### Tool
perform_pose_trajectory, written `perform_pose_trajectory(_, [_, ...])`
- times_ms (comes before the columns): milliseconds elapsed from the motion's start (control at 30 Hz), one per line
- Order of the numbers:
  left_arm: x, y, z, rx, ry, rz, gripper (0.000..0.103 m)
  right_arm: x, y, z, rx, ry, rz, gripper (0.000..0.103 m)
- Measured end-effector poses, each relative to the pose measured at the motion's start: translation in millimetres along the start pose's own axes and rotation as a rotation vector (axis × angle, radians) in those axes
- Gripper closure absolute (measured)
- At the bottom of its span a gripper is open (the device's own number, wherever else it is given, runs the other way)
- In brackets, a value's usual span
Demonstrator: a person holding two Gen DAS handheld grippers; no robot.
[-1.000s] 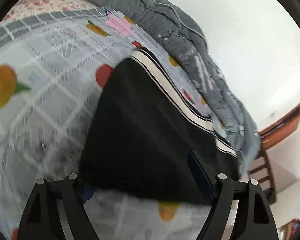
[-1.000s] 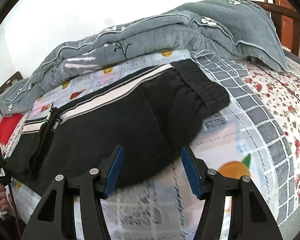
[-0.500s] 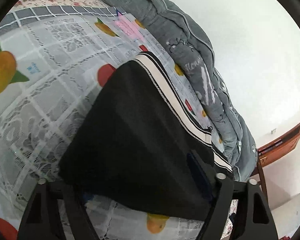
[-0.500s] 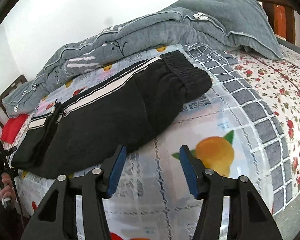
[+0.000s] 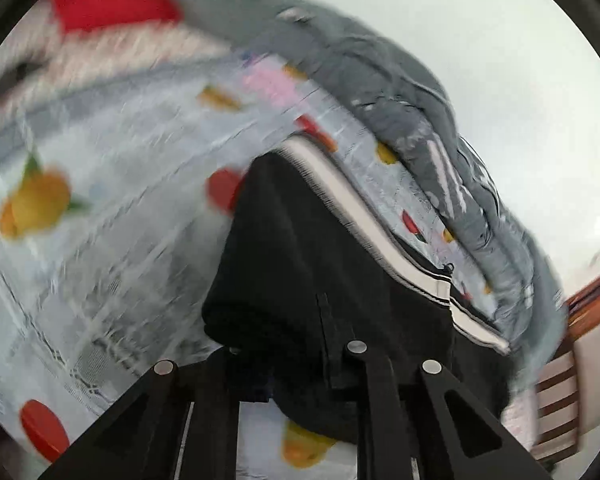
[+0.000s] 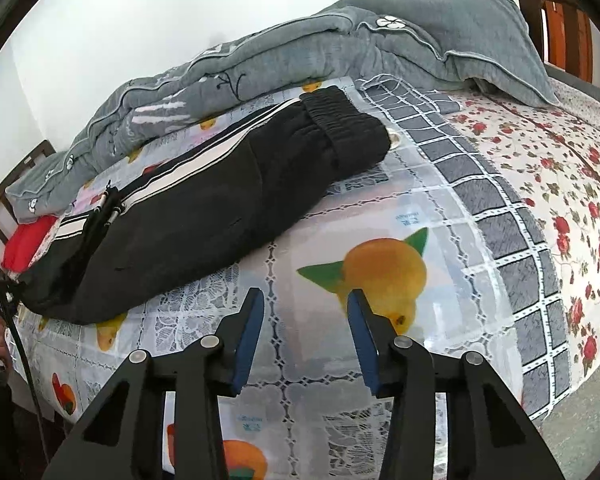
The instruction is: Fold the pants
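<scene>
- Lying lengthwise on the fruit-printed plastic bed cover [image 6: 380, 216], the black track pants with a white side stripe [image 6: 204, 216] run from the left edge of the right wrist view up to their elastic waistband [image 6: 344, 120] near the upper middle.
- The pants' far long edge lies just beside the rumpled grey quilt [image 6: 300, 52], which fills the back of the bed.
- The near long edge curves across the middle of the right wrist view; below it bare printed cover stretches to the bottom of the frame, with the red-flowered sheet [image 6: 560, 168] to the right.
- The right gripper [image 6: 306, 308] hovers over that bare cover in the lower middle, blue pads spread, nothing between them, apart from the pants.
- In the blurred left wrist view, the left gripper [image 5: 296, 344] sits at the lower middle with its fingers drawn close together on the black cloth's hem end [image 5: 300, 280].
- Bare cover fills the left half of that frame; the quilt lines the upper right.
</scene>
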State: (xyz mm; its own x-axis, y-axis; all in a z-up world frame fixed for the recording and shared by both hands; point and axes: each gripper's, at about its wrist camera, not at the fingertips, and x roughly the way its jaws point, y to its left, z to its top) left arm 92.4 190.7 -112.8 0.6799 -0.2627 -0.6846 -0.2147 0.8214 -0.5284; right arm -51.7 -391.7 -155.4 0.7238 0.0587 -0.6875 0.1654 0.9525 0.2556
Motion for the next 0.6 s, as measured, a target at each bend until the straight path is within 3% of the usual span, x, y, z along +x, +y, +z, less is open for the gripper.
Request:
perform_pose_trajectory(167, [-17.2,-76.8,0.8,0.175,-0.081,-0.017,0.089,-10.7,-14.1,-2.7,0.014,-0.020,-0.008,0.059])
perform_pose_trajectory(300, [-18.3,-140.5,-12.9,0.298,-0.092,-0.067,0.089,-20.7,-32.6,-6.7,0.056,-0.035,-0.026,0.059])
perform_pose_trajectory(400, [-13.5,-183.0,-32.9,0.383,-0.071,-0.120,0.089,-29.3,-46.2,-11.1,0.083,-0.038,-0.038,0.059])
perform_pose_trajectory(600, [25.0,-250.4,-103.9,0.495,0.073,-0.227,0.089,-49.6,-70.1,-24.2,0.134,-0.040,-0.056,0.059])
